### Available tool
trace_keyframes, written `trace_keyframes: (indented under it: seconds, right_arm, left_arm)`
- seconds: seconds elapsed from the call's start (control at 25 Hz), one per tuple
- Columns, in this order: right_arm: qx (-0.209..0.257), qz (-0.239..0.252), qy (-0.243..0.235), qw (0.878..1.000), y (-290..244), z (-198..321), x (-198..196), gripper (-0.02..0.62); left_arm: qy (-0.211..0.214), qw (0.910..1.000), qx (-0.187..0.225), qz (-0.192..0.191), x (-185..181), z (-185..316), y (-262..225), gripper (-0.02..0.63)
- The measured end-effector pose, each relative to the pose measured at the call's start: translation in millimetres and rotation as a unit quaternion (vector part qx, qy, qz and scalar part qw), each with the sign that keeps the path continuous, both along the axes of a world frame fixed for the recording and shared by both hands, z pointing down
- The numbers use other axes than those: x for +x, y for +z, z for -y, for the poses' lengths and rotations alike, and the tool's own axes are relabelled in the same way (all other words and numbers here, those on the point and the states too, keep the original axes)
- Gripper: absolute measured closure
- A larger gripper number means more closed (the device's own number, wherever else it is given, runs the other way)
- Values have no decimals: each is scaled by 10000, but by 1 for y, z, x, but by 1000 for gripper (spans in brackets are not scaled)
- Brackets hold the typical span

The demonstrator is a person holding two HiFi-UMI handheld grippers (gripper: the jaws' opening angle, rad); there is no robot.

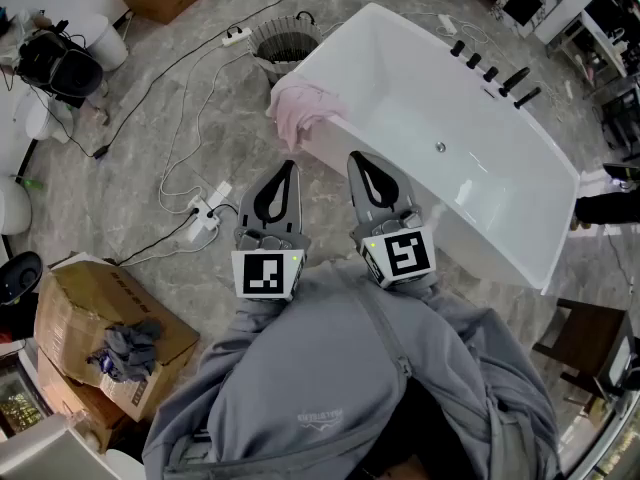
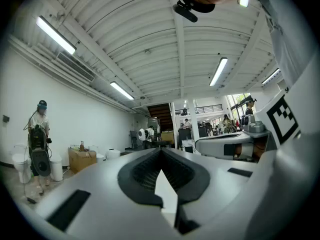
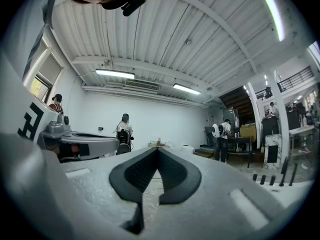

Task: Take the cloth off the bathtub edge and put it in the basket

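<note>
Upper centre of the head view: cloth [image 1: 303, 108] draped over bathtub [image 1: 452, 218] corner, directly ahead of left gripper [image 1: 288, 168], nearer than right gripper [image 1: 358, 160]. Both fingers closed, empty. Basket [image 1: 285, 43] just beyond.

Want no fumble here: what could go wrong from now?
Left gripper and right gripper are shut and empty; unopened, they could shove the cloth off the tub. It hangs outside the rim, so a shallow pinch may drop it short of the basket. Floor cables could snag feet.
</note>
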State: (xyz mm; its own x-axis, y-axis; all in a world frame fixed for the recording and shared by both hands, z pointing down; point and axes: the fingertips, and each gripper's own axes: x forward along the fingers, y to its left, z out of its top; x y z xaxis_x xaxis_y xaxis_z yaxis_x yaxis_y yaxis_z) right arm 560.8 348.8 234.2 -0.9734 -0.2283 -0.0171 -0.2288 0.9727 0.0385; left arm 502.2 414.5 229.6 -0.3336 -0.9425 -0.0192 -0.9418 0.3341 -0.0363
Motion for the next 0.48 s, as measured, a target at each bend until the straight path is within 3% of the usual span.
trace_keyframes:
  seconds: [0.48]
  right_arm:
    - [15, 66, -54, 10000, 1, -9, -7, 592]
  left_arm:
    - [13, 10000, 26, -21, -6, -7, 4, 603]
